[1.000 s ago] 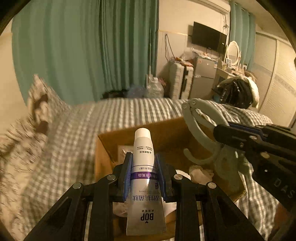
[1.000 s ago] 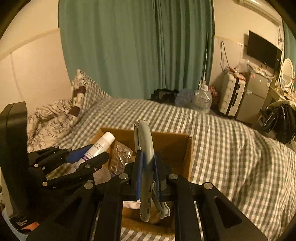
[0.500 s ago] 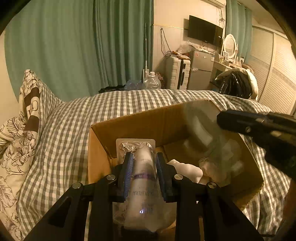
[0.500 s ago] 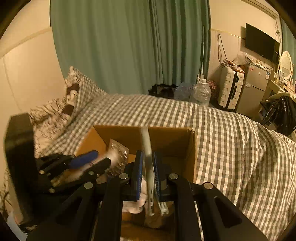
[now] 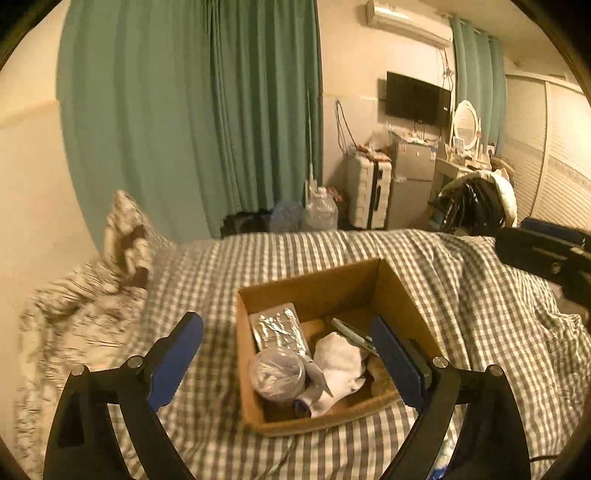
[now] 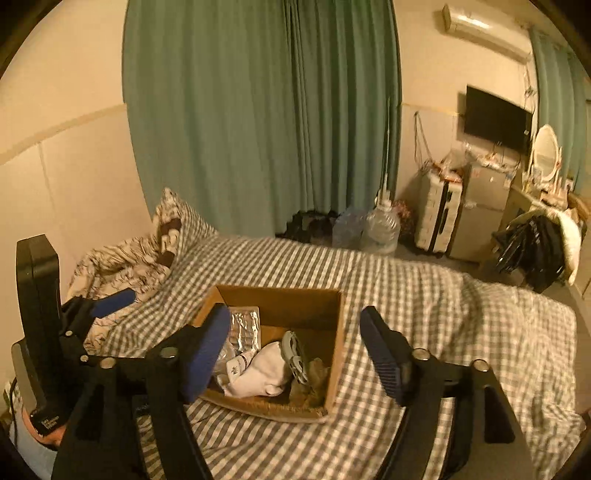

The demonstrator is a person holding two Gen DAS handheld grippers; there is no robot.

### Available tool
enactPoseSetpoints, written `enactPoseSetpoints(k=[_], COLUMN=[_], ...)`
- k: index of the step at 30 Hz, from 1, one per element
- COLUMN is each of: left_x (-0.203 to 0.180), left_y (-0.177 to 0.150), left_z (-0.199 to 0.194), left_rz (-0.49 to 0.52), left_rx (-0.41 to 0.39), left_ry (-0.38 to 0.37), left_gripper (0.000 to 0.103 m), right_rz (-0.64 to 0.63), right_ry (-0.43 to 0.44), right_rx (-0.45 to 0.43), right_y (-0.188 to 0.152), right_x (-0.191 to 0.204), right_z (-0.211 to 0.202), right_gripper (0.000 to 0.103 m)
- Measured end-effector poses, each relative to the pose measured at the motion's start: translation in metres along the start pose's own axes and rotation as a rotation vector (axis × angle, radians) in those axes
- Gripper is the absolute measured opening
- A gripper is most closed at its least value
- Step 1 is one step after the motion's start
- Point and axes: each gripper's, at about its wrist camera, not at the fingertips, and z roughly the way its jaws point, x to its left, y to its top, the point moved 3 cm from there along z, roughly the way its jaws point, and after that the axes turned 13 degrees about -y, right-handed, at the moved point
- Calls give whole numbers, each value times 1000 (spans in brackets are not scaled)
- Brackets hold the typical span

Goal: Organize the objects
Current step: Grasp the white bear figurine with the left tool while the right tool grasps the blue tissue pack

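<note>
- Long teal pleated curtains [image 6: 266,110] cover the far wall, floor-length.
- Cream plaster walls [image 6: 74,129] glow under warm, dim light.
- A bed with a grey-and-white checked cover [image 6: 424,295] fills the near ground; a floral patterned pillow [image 6: 122,258] lies at its left.
- A white wall air conditioner [image 5: 406,22] hangs high at far right.
- A black flat television [image 5: 417,98] is mounted above a small grey fridge [image 5: 412,177], beside a white hard-shell suitcase [image 5: 367,192].
- A white oval vanity mirror [image 5: 464,123] stands further right.

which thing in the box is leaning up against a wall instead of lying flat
The silver foil pack: it stands propped against the cardboard box's far left corner, while the white sock and the other items lie on the bottom.
</note>
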Motion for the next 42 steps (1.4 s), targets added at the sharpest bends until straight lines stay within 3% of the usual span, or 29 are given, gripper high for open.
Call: enactPoseSetpoints(k=[9, 15, 27, 34, 42], left_x=[-22, -44, -84, -98, -117], left_y=[-13, -53, -184, -254, -282], left_z=[-83, -107, -94, -79, -70], left_rz=[-36, -53, -73, -71, -79], left_rx=[-43, -11, 166, 283, 335], left_ry=[48, 66, 94, 75, -10], left_gripper=[99, 99, 99, 99, 99], right_rz=[-21, -45, 25, 55, 44], right_ry=[-16, -57, -138, -146, -155], right_rx=[-60, -3, 194, 247, 304], right_y=[-12, -62, -195, -232, -262], right_x=[-18, -29, -53, -48, -39], right_z=[-97, -129, -112, -103, -93], right_gripper=[89, 90, 90, 90, 90])
